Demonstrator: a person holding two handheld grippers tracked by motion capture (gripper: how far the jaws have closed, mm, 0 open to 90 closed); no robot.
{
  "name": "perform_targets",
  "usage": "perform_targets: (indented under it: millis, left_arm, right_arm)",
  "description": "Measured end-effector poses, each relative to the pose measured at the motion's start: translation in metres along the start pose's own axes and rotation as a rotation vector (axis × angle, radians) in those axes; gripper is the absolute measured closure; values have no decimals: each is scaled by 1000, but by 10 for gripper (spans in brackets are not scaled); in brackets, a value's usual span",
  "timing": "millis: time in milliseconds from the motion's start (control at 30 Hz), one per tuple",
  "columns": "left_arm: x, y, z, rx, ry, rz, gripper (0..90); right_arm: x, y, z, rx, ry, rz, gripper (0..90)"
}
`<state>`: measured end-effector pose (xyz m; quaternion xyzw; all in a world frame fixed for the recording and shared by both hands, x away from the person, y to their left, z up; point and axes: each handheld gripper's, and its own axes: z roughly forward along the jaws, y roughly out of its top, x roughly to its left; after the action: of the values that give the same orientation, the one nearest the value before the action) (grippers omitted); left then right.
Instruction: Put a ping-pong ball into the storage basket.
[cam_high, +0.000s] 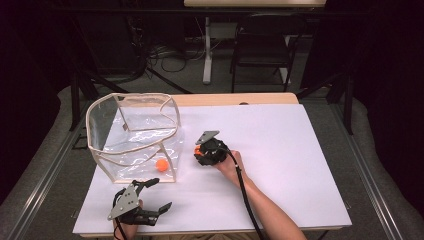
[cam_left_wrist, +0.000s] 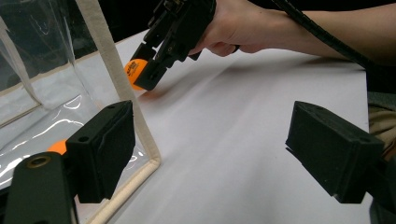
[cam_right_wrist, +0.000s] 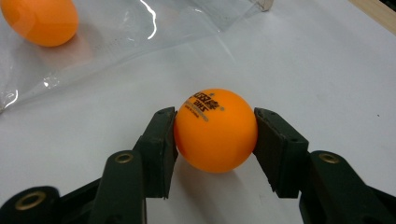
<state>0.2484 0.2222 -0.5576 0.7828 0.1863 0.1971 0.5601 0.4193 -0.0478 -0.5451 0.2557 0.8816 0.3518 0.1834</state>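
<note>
On the white table (cam_right_wrist: 327, 56), the right hand-held gripper (cam_right_wrist: 215, 135) pinches an orange ball (cam_right_wrist: 215, 130) with unreadable dark print.

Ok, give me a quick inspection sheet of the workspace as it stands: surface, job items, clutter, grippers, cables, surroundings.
Surface: white table top, flat, with a wooden edge at the far side.
Job's things: clear bag with beige trim stands open at the left; one orange ball inside; a second orange ball sits between the right gripper's pads, just right of the bag.
Clutter: nothing seen.
Grippers: right gripper shut on the second ball; left gripper open, empty, near the bag's front corner.
Cables: black cable trails along the right forearm.
Surroundings: dark room, chair and floor wiring behind the table.
</note>
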Motion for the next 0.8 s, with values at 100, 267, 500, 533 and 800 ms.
perform_targets:
  millis: [100,267,500,533,800]
  left_arm:
    - [0,0,0,-1,1,0,156]
    - [0,0,0,0,2,1,156]
    - [0,0,0,0,2,0,156]
    - [0,0,0,0,2,1,156]
    - [0,0,0,1,2,1,156]
  right_arm:
    - [0,0,-1,3,0,0,504]
    - [-1,0,-3,-1,-1,-3,504]
    - [-1,0,-6,-5,-2,-1,504]
    - [-2,0,-7,-4,-4,-1,504]
    - [-2,-1,-9,-9,-2,0,504]
